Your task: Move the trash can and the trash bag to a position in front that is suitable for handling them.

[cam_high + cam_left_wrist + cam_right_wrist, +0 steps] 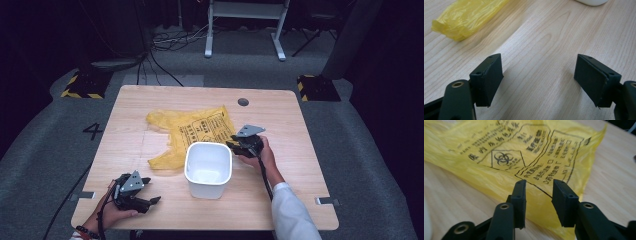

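Observation:
A yellow plastic bag (192,131) printed with black text and a biohazard sign lies flat on the wooden table (290,165), behind an upright, empty white bin (208,146). My right gripper (232,145) is at the bag's right edge, beside the bin's far right corner. In the right gripper view its jaws (539,203) stand apart just above the bag (499,157), with the film under the gap and neither pad pressing on it. My left gripper (152,190) rests near the table's front left, open over bare wood (539,80). From there the bag's crumpled end (466,18) lies ahead.
A small round dark hole (243,102) sits in the table near the back edge. Beyond the table are a white frame's legs (245,30), floor cables (165,42) and two yellow-and-black striped blocks (82,85). The bin's base (591,2) shows at the top of the left gripper view.

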The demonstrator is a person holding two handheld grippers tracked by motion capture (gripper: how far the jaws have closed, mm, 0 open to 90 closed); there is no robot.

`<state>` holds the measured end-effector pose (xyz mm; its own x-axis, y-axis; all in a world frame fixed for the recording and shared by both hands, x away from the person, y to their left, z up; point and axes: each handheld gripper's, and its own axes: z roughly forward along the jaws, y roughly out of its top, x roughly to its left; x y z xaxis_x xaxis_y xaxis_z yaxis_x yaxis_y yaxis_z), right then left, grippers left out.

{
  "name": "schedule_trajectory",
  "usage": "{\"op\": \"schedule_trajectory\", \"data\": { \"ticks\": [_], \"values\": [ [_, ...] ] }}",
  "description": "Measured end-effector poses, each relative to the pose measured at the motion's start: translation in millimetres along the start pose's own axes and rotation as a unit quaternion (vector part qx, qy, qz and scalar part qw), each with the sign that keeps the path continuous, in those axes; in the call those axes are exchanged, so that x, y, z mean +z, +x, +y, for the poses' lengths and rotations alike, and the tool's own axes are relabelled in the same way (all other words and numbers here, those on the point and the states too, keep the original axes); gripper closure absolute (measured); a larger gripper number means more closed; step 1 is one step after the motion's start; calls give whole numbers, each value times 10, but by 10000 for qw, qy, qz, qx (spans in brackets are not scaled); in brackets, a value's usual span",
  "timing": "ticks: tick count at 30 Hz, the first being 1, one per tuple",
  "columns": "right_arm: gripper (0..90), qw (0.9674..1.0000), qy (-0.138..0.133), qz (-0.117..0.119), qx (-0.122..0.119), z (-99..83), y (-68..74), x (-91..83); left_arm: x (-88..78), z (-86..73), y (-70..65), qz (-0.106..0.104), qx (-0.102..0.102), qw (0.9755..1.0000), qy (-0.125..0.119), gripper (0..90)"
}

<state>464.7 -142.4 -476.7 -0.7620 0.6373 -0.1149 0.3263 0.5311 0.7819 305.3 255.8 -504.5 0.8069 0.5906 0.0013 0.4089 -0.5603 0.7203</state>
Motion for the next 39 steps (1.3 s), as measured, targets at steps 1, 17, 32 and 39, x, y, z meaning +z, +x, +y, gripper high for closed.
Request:
{"op": "schedule_trajectory", "data": {
  "ticks": [1,17,32,39],
  "values": [
    [659,10000,84,-34,9,-4,-1,63,1,0,0,-4,-1,10000,0,228],
    [664,9888,363,-222,1434,-507,-352,-229,2,1,2,-18,7,10000,2,228],
    [564,9830,467,-44,1773,-1051,244,-1080,26,24,3,-35,30,10000,7,218],
    [459,9833,610,543,1624,-1032,605,-1193,59,54,3,-99,65,9999,6,213]
  ]
}}
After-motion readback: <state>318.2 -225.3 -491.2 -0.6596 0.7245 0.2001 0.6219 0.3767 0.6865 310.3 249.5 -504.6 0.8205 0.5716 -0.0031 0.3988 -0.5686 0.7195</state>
